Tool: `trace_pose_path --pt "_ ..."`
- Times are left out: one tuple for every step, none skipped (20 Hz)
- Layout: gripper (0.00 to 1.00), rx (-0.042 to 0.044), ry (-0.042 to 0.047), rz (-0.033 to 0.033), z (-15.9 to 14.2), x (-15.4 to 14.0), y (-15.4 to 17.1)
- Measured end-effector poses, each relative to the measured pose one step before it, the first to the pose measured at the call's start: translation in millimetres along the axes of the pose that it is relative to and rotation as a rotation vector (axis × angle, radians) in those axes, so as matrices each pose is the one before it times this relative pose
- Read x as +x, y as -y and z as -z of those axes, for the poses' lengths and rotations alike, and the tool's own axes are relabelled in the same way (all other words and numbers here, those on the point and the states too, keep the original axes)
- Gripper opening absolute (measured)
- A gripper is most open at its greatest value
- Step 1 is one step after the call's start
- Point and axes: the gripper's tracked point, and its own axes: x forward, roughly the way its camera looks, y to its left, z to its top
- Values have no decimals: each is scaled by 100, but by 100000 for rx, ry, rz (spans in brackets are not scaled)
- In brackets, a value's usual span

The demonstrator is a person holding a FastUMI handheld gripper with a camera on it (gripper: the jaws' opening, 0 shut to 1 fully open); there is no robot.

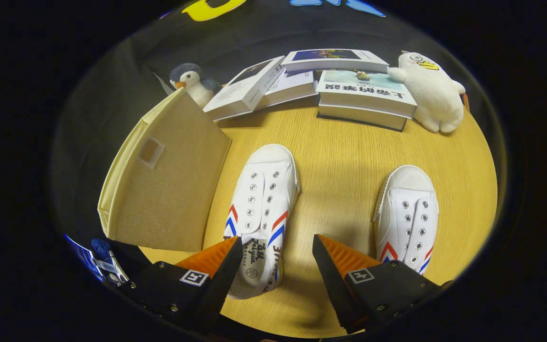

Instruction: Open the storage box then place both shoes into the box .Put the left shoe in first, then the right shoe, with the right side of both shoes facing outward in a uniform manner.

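Two white canvas shoes with red and blue stripes lie on the wooden table, toes pointing away from me. The left shoe (pixel 261 209) has its heel between my fingers, nearer the left finger. The right shoe (pixel 409 216) lies beyond the right finger, apart from it. A beige fabric storage box (pixel 169 190) stands to the left of the left shoe, its lid or flap side facing me and shut. My gripper (pixel 277 249) hovers open above the left shoe's heel, with neither finger pressing on the shoe.
Several books (pixel 363 92) lie stacked and spread at the back of the table (pixel 340 161). A penguin plush (pixel 193 83) sits behind the box and a white plush (pixel 432 92) stands at the back right. Bare wood lies between the shoes.
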Motion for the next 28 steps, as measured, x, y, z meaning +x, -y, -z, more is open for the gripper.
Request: trace_pose_path --pt "87 -1483 -1859 1686 295 529 441" --pt "85 -1296 -970 1232 65 366 253" --pt "84 -1107 -371 658 69 506 194" --pt "83 -265 -651 650 10 397 137" --pt "77 336 -1372 -675 245 374 -72" --pt "72 1375 955 -3585 -341 -77 -729" --pt "56 600 2087 -1437 -482 152 -394" --pt "36 -888 -247 -47 106 -51 -285" --pt "15 -2630 1410 552 -107 -29 -236" --pt "15 -1188 -382 2388 154 92 319" --pt "5 1321 -235 464 31 -106 -16" --pt "5 2571 -652 -1077 9 -115 -44" --pt "1 3581 -812 -1823 -42 -80 -53" --pt "0 5119 -194 -2863 -182 -171 -238" --pt "0 5467 -299 -3089 -34 -185 -288" --pt "0 4225 -928 -2101 18 -260 -266" --pt "0 3075 -572 -1390 124 -260 -156" --pt "1 2309 -53 -1051 15 -337 -149" --pt "1 1759 132 -635 46 -271 -105" --pt "1 1310 389 -404 -49 -427 -145" --pt "0 750 351 -70 -6 -493 -229" --pt "0 -215 490 -57 -157 -535 -195" --pt "0 -491 469 -37 -143 -574 -344" --pt "1 -589 528 -44 -288 -623 -283" --pt "0 -425 875 -3 -322 -672 -404" --pt "0 -456 982 -19 -456 -712 -371" --pt "0 -222 1113 -90 -487 -695 -460" --pt "0 -241 875 -302 -509 -766 -463"
